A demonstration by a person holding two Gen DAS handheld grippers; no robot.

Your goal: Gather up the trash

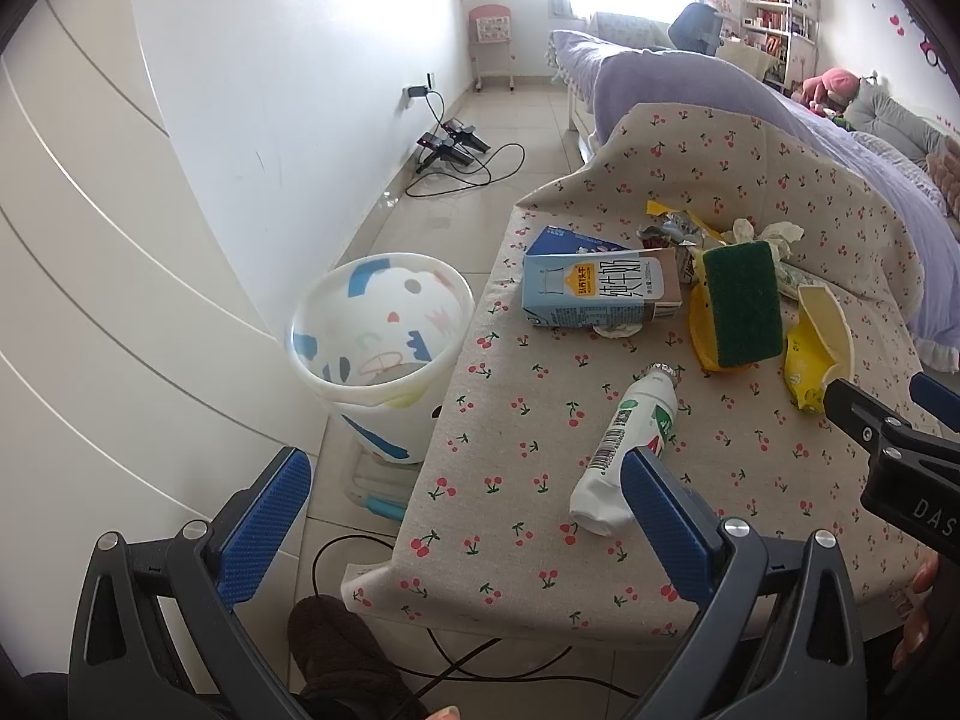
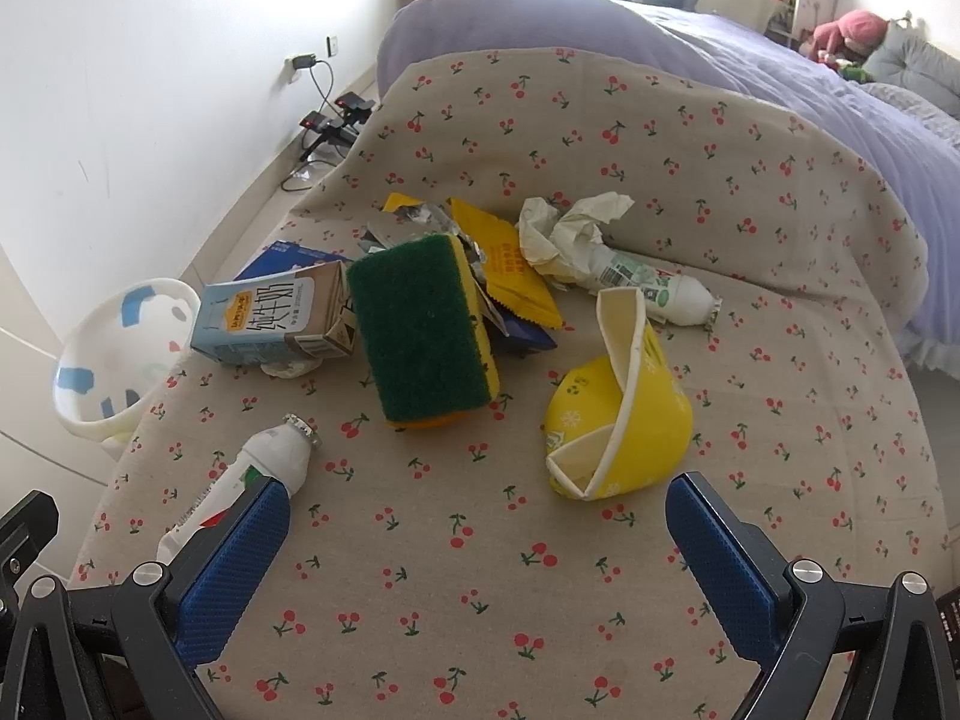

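Trash lies on a cherry-print cloth [image 2: 480, 600]: a blue milk carton [image 1: 600, 294] [image 2: 270, 312], a green and yellow sponge [image 1: 741, 303] [image 2: 420, 324], a white bottle [image 1: 624, 450] [image 2: 258, 468], a crushed yellow paper cup [image 1: 816, 348] [image 2: 624, 420], a second bottle [image 2: 654, 288], crumpled tissue [image 2: 570, 228] and a yellow wrapper [image 2: 504, 264]. My left gripper [image 1: 465, 522] is open at the cloth's near left corner, its right finger beside the white bottle. My right gripper [image 2: 480, 540] [image 1: 879, 390] is open just short of the yellow cup, holding nothing.
A white patterned bin [image 1: 378, 330] [image 2: 114, 360] stands on the floor left of the table. Cables and chargers [image 1: 456, 150] lie by the wall. A purple-covered bed [image 2: 780, 60] is behind. A slippered foot [image 1: 342, 660] stands below the table edge.
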